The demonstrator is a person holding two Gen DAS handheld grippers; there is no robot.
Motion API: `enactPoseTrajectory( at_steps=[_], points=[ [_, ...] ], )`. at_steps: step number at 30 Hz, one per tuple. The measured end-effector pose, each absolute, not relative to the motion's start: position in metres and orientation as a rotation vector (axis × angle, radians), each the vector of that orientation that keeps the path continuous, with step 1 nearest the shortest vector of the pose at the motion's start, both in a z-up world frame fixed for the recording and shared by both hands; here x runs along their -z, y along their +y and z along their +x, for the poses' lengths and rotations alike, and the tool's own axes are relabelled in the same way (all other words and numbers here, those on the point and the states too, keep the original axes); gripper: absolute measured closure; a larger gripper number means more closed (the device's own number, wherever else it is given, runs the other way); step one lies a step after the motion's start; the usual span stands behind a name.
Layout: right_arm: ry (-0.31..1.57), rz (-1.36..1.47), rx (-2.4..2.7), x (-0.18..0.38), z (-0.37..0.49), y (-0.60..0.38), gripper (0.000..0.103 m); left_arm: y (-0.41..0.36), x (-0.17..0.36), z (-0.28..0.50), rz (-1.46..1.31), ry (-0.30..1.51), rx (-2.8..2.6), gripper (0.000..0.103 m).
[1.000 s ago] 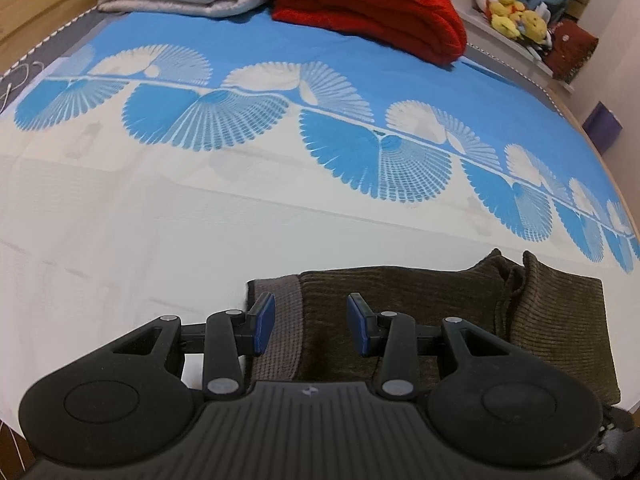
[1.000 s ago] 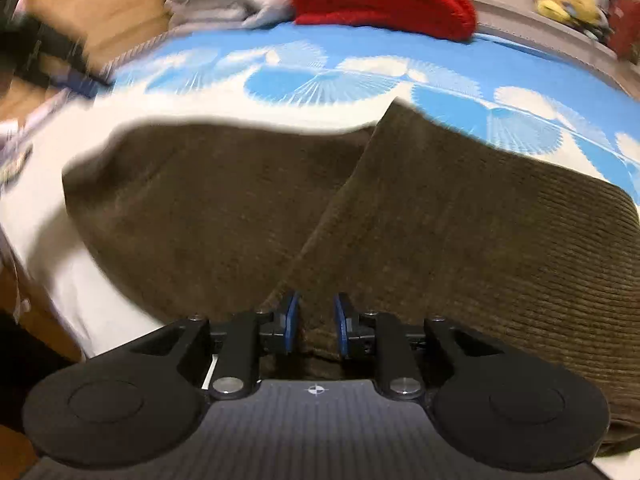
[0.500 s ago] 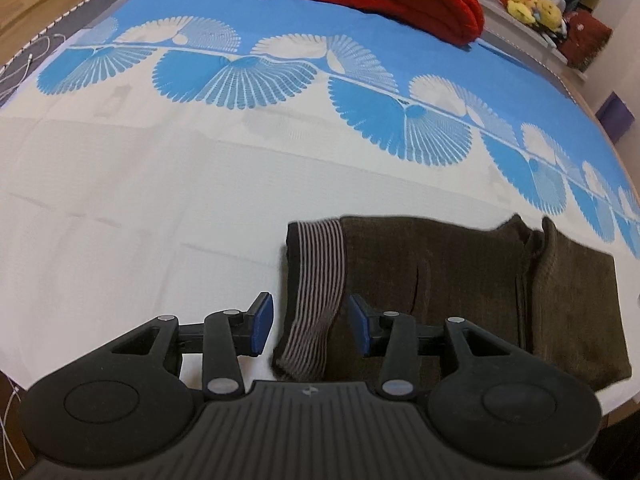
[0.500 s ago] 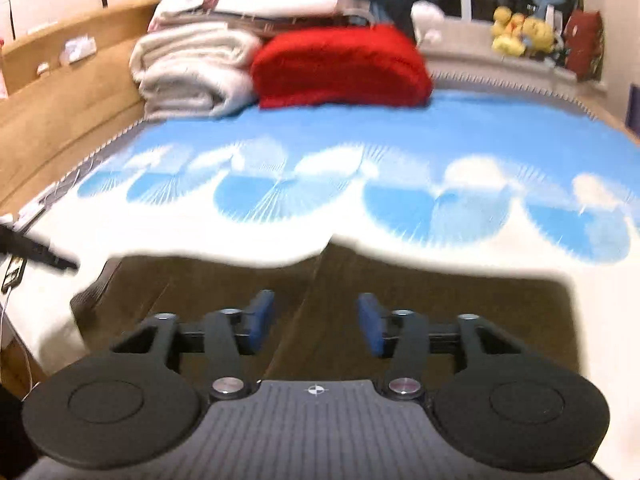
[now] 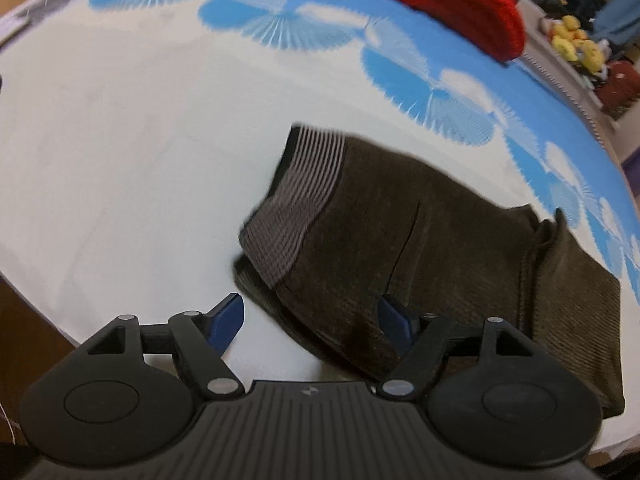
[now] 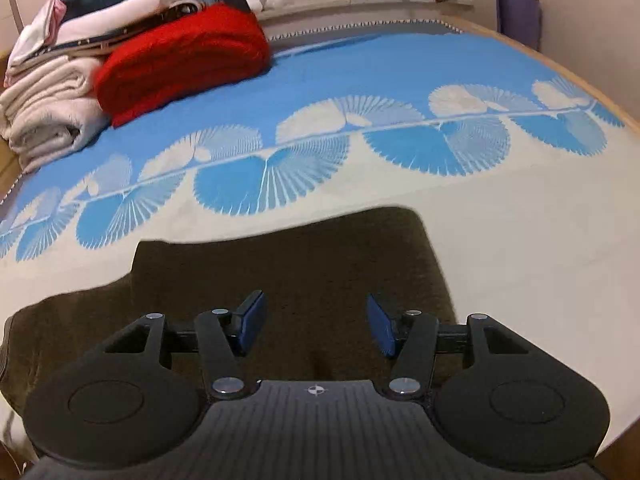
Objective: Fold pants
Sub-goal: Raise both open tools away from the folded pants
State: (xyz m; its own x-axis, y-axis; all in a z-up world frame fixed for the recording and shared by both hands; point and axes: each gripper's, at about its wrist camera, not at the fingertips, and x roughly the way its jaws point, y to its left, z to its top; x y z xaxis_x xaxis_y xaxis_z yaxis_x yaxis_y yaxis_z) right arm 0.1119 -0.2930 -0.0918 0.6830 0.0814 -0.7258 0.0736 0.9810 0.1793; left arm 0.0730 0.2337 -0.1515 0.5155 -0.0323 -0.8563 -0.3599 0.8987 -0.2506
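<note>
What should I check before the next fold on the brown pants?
1. Left gripper released: ok, jaws wide apart, nothing between them.
2. Right gripper released: ok, jaws open above the fabric.
3. Pants lying folded on the bed sheet: ok, striped waistband on top at the left end.
4. Edges aligned: not ok, a lower layer sticks out beneath the waistband end.
5. Pants clear of the bed edge: cannot tell, near side hidden by the grippers.
6. Red blanket clear of the pants: ok.
</note>
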Motion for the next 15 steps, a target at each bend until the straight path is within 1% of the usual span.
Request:
enactPoseTrajectory(
  at_steps=[5,8,10,15],
  points=[
    [0.836,0.249,0.004,0.095,0.114,-0.313,0.045,0.238,0.168,0.084,-0.527,1.052,-0.263,0.024],
    [0.839,0.261,0.013,0.092,0.122,-0.319,0.045,0.242,0.178,0.087,-0.579,1.075,-0.31,0.021],
    [0.846,0.276,0.017,0.093,0.124,-0.325,0.045,0.243,0.184,0.089,-0.599,1.087,-0.333,0.018],
    [0.855,0.303,0.037,0.094,0.126,-0.335,0.045,0.242,0.188,0.093,-0.61,1.072,-0.359,0.016]
  ],
)
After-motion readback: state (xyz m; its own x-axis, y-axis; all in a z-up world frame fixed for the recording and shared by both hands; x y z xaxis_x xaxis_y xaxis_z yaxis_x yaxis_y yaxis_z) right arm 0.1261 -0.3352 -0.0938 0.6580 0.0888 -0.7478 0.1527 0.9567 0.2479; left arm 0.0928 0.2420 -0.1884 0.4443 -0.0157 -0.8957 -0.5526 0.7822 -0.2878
